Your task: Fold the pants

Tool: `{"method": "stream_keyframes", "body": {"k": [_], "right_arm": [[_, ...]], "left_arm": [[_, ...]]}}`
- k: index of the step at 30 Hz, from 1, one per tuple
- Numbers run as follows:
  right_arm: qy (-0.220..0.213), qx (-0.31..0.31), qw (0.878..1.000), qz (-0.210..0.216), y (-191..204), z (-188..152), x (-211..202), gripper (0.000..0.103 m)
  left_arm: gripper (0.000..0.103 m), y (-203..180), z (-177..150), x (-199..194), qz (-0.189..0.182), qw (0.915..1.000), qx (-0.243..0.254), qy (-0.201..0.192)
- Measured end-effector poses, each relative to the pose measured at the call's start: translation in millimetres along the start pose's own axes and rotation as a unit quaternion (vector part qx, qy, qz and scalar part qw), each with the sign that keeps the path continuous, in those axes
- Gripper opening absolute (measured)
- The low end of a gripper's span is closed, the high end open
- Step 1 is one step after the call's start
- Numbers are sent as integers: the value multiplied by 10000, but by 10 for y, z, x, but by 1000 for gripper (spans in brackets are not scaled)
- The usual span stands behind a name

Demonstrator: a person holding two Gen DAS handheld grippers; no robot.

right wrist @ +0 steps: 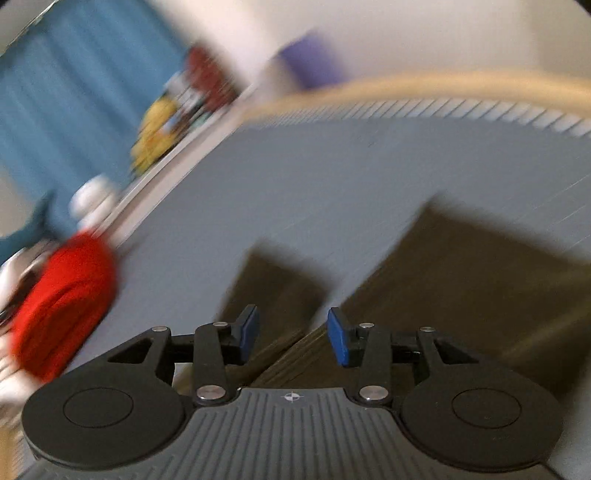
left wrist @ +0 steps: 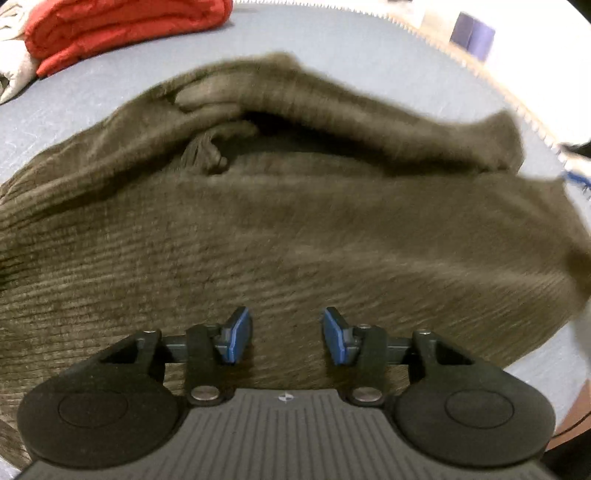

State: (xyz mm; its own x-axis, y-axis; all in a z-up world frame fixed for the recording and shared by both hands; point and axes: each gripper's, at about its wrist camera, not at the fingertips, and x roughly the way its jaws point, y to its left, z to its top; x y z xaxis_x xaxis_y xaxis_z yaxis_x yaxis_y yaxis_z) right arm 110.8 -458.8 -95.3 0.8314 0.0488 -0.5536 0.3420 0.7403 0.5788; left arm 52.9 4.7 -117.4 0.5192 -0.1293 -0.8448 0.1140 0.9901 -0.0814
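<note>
Olive-brown corduroy pants lie spread over the grey-blue bed cover, bunched into a fold with a dark gap along their far side. My left gripper hovers over the near part of the cloth, its blue pads apart with nothing pinched between them. In the right wrist view, which is blurred, the same pants lie ahead and to the right, with another flap just ahead. My right gripper stands open above the cloth's edge, pads parted and holding nothing.
A folded red garment lies at the far left of the bed, also the red garment in the right view. A purple box stands beyond the bed's fringed edge. A blue curtain and colourful items are behind.
</note>
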Motion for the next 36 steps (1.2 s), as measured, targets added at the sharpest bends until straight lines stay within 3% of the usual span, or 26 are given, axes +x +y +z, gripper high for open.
{"method": "stream_keyframes", "body": {"k": [2, 5, 9, 13, 14, 16, 19, 22, 24, 26, 29, 31, 33, 36], "right_arm": [[463, -95, 9985, 287, 173, -79, 203, 44], [800, -45, 9958, 433, 355, -170, 458, 44], [1086, 299, 9929, 390, 484, -238, 830, 44], [1089, 475, 9929, 71, 606, -301, 1103, 42], [1018, 493, 9936, -49, 562, -326, 1111, 35], [714, 567, 9947, -470, 631, -342, 1086, 0], [-40, 653, 9921, -1070, 743, -306, 908, 0], [-1139, 566, 9883, -842, 1035, -114, 541, 0], [-1356, 273, 9895, -410, 1247, 31, 431, 0], [-1080, 104, 9939, -214, 1380, 81, 447, 0], [-256, 263, 9980, -524, 1341, -52, 560, 8], [286, 528, 9930, -1022, 1207, -223, 698, 54], [759, 849, 9856, -1252, 1068, -371, 912, 56], [1058, 878, 9805, -1406, 1019, -513, 1143, 55]], "left_arm": [[50, -39, 44, -110, -39, 9998, 46, -197], [50, -81, 73, -149, -14, 9995, 118, -291], [51, -124, 104, -93, -18, 9996, 192, -215], [52, -68, 126, -67, 0, 9997, 167, -200], [52, -35, 133, -76, -15, 9997, 119, -202], [52, 45, 158, -54, -60, 9998, 8, -211], [52, 132, 203, -43, -77, 9996, -87, -239], [52, 211, 275, -5, -60, 9995, -184, -251], [52, 268, 328, 41, -49, 9992, -297, -246], [52, 330, 378, 72, -25, 9987, -400, -311], [52, 430, 442, 81, -6, 9973, -576, -455], [52, 491, 479, 82, -28, 9964, -695, -486], [52, 539, 511, 99, -55, 9956, -800, -487], [52, 564, 537, 130, -94, 9952, -857, -461]]}}
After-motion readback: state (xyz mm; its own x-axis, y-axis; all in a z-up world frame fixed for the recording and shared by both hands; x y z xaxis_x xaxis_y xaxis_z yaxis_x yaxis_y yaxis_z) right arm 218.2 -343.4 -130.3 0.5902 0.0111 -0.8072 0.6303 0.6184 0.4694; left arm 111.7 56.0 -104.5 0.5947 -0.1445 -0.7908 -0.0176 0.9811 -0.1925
